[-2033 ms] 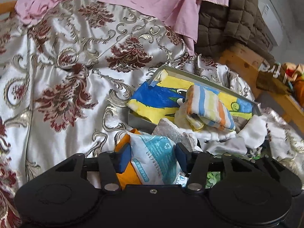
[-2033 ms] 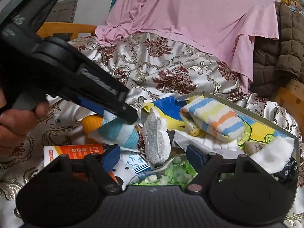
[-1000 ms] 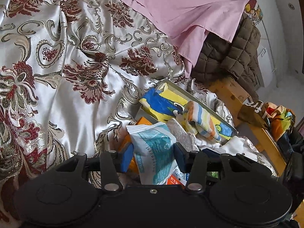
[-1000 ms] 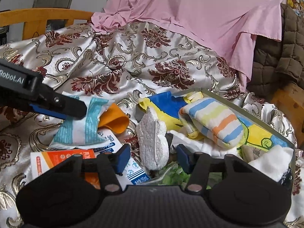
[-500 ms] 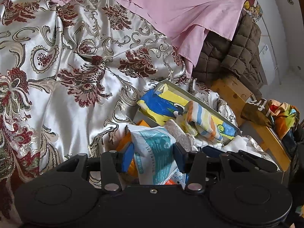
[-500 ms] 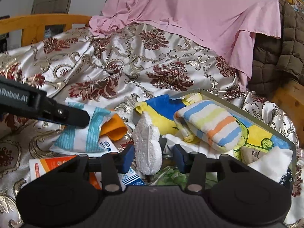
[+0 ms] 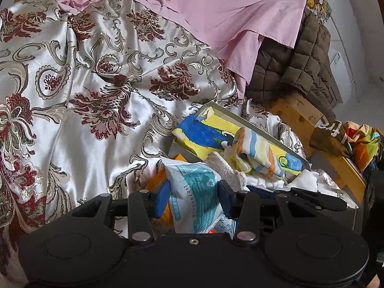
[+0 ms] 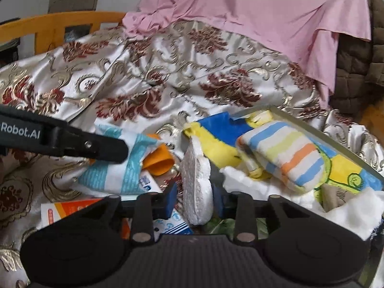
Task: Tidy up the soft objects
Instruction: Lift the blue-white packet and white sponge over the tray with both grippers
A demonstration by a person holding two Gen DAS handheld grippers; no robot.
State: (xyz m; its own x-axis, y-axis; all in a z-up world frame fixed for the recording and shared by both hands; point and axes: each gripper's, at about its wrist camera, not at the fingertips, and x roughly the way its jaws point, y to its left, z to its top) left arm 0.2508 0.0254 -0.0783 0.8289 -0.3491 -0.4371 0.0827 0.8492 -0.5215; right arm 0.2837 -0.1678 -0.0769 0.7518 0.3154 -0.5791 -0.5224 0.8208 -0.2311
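My left gripper (image 7: 194, 199) is shut on a white and teal tissue packet (image 7: 196, 189), held just above the satin bedspread. In the right wrist view that packet (image 8: 120, 172) hangs under the left gripper's black finger (image 8: 96, 146). My right gripper (image 8: 195, 200) has a white foam piece (image 8: 196, 184) standing upright between its blue pads. Its jaws are closing and the pads meet the foam's two sides. The foam (image 7: 225, 170) stands at the near corner of a grey box (image 8: 324, 132) that holds a yellow and blue cloth (image 8: 220, 129), a striped towel (image 8: 288, 156) and white cloths.
An orange item (image 8: 160, 163) and an orange and white packet (image 8: 69, 208) lie left of the foam. A pink sheet (image 7: 216, 12) covers the far bedspread (image 7: 72, 84). A brown quilted jacket (image 7: 300, 67) and the wooden bed frame (image 7: 300, 112) stand right of the box.
The right gripper's jaws have narrowed from wide apart to the sides of the foam piece. The left gripper keeps its hold on the packet and has hardly moved.
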